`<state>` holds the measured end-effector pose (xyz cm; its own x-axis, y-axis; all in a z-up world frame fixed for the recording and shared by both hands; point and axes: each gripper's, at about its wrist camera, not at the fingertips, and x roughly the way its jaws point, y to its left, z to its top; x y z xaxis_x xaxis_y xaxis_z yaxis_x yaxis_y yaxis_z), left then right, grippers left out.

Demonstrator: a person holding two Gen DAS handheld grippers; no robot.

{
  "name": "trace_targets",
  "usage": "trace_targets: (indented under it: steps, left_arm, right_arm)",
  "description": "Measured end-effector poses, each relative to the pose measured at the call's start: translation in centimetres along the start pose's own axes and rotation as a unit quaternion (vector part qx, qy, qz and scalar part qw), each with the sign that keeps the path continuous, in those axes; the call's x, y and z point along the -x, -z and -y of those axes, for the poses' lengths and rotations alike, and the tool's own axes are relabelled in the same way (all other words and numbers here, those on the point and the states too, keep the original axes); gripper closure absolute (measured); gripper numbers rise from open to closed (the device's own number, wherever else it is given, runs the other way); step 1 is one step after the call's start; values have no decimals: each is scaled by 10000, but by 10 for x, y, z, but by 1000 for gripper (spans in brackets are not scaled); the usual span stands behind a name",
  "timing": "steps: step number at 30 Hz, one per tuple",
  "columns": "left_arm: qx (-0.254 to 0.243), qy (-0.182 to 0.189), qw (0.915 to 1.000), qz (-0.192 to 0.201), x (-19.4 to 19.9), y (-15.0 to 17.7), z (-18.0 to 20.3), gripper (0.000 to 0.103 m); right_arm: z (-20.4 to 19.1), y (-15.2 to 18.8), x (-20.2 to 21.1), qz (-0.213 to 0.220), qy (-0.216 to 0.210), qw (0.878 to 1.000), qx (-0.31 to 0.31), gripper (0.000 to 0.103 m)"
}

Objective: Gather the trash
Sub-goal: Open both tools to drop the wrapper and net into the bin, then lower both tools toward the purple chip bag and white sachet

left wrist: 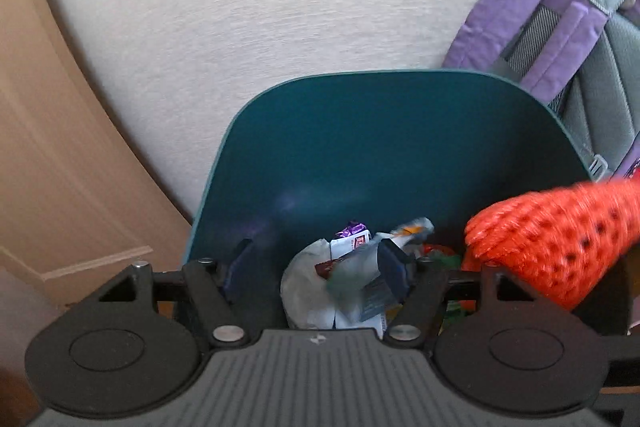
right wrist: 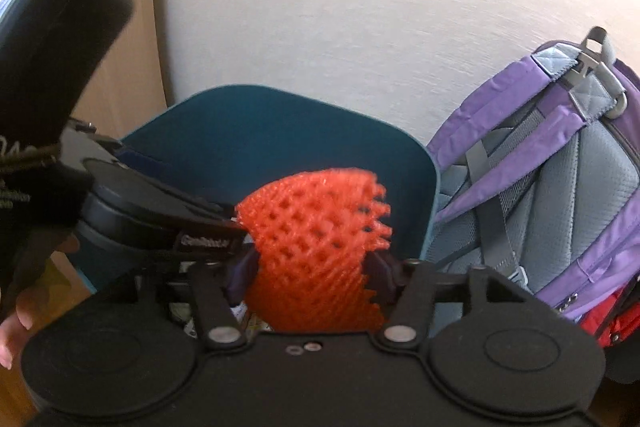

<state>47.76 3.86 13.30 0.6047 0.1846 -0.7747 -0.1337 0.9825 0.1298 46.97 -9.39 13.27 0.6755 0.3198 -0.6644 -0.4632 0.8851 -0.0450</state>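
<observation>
Hovering over the teal bin (right wrist: 280,131), the right gripper (right wrist: 310,279) stands apart around the orange foam net (right wrist: 316,227); left gripper (left wrist: 320,267) apart above wrappers (left wrist: 340,279). Release inside the rim.

Matt teal plastic bin (left wrist: 400,131) — orange foam netting (right wrist: 316,251), crinkled glossy wrappers (left wrist: 340,279) — purple cloth backpack (right wrist: 560,187)

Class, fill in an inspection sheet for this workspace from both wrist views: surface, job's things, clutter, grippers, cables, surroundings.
Surface: wooden floor, barely visible.
Job's things: teal bin holding crumpled wrappers; orange foam net above it.
Clutter: purple backpack beside the bin.
Grippers: left gripper open over the wrappers; right gripper open, net between its fingers.
Cables: nothing seen.
Surroundings: pale wall, wooden door.
</observation>
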Motion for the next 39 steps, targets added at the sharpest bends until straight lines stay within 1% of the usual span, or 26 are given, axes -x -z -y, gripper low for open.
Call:
trace_targets:
  steps: [4,8,9,13,17,22,23,24,26,28,34,36,39]
  left_arm:
    - [-7,-22,9999,123,19,0,1,32]
    - [36,-56,9997,240,45,5,-4,28]
    - [31,-58,9996,277,53,7,-5,27]
    - [0,-22,9990,443,83,15,-9,27]
    - [-68,23,9980,623,123,37,-9,27]
    - [-90,152,9965,812,167,57,-10,27]
    - [-106,182,9962,839,173,60,-9,27]
    - [-113,213,9959,869,179,65,-9,27]
    - [-125,280,9952,924,193,76,-8,23]
    - [-143,354,9946,967,205,87,-7,22]
    - [-332,526,9935,956,226,125,4,22]
    - [-363,531,9938,902,227,142,9,22]
    - [-394,609,9937,858,226,163,12,22]
  right_arm:
    - [-3,1,19,121,-24,9999,-49,29]
    - [-7,0,44,255,78,9996,-80,14]
    - [-4,0,48,293,90,9995,-94,13]
    - [-4,0,76,430,109,9989,-126,12]
    - [-4,8,114,569,82,9982,-185,12]
    - [-5,24,161,733,89,9968,-295,10]
    - [0,26,160,745,91,9967,-320,9]
    - [-1,30,166,756,84,9965,-335,9]
    - [-3,39,181,778,84,9964,-339,8]
    - [-3,49,195,810,79,9960,-362,8]
    - [-5,85,229,812,54,9955,-491,3]
    - [-5,100,235,788,68,9952,-581,0]
    - [-5,122,238,705,24,9951,-691,0]
